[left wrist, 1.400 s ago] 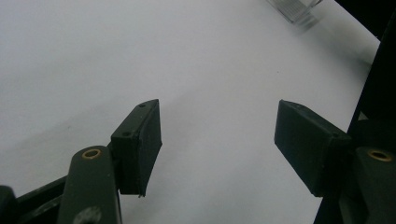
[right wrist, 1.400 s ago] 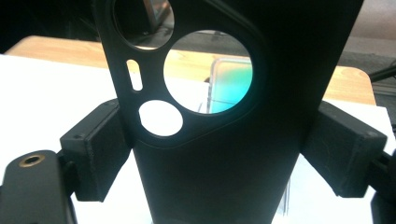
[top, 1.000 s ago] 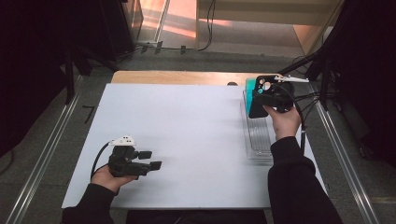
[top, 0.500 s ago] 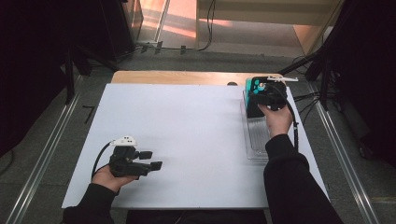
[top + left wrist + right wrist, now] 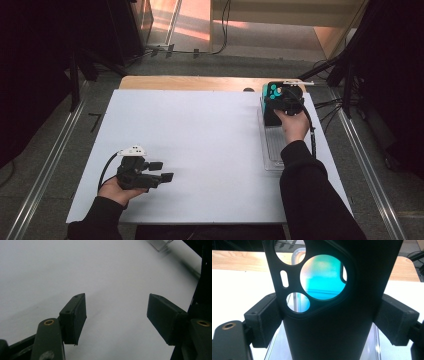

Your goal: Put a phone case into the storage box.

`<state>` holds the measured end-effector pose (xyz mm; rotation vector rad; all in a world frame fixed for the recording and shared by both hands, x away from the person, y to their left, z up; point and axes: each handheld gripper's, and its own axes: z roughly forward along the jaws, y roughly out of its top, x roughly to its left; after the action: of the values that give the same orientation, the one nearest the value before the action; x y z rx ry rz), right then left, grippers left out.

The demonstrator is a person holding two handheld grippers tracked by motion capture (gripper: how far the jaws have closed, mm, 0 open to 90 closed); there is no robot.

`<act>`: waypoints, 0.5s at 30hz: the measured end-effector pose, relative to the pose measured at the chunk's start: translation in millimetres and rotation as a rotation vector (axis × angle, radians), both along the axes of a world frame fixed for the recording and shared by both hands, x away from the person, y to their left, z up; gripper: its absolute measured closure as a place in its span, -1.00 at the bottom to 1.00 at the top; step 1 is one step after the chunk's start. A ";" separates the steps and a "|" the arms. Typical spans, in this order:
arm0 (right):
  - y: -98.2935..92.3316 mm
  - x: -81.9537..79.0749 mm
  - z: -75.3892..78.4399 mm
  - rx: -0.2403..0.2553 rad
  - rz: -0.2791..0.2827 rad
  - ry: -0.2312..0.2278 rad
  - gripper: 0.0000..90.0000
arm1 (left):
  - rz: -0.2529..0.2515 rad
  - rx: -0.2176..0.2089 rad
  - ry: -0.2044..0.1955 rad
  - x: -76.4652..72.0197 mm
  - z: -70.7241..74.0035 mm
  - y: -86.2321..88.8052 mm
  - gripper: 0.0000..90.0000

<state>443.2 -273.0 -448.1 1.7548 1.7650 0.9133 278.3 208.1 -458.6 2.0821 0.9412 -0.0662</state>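
Grippers at work over a white table (image 5: 200, 150): the right gripper (image 5: 329, 322) clamps a black phone case (image 5: 332, 302) by its two long edges, pads pressed to each side, the camera cut-outs uppermost and a teal object (image 5: 322, 277) glowing through them. From the high view the right gripper (image 5: 286, 102) holds the case above the far end of a clear plastic tray (image 5: 274, 150) at the table's right edge (whether its lower end already touches the tray cannot be told from here). Across the table the left gripper (image 5: 160, 176) rests near the front edge, jaws wide and empty over bare tabletop. By the look of it the case is picked up and brought to the tray; setting it down and letting go remain.
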 end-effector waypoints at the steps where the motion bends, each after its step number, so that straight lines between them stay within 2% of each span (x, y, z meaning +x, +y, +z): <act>1: 1.3 1.3 0.2 -0.006 0.002 0.001 -0.73 | 0.000 0.000 0.000 0.0 0.0 0.0 -0.29; 11: 10.0 11.3 -2.9 -0.047 0.014 -0.007 -0.74 | 0.003 -0.005 0.002 0.2 -0.2 0.8 -0.29; 15: 7.3 12.4 -3.3 -0.029 0.030 -0.001 -0.76 | 0.004 -0.004 0.002 0.3 -0.2 0.5 -0.29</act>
<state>455.6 -265.8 -451.4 1.7130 1.7996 0.8963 278.6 208.6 -458.9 2.0769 0.9456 -0.0682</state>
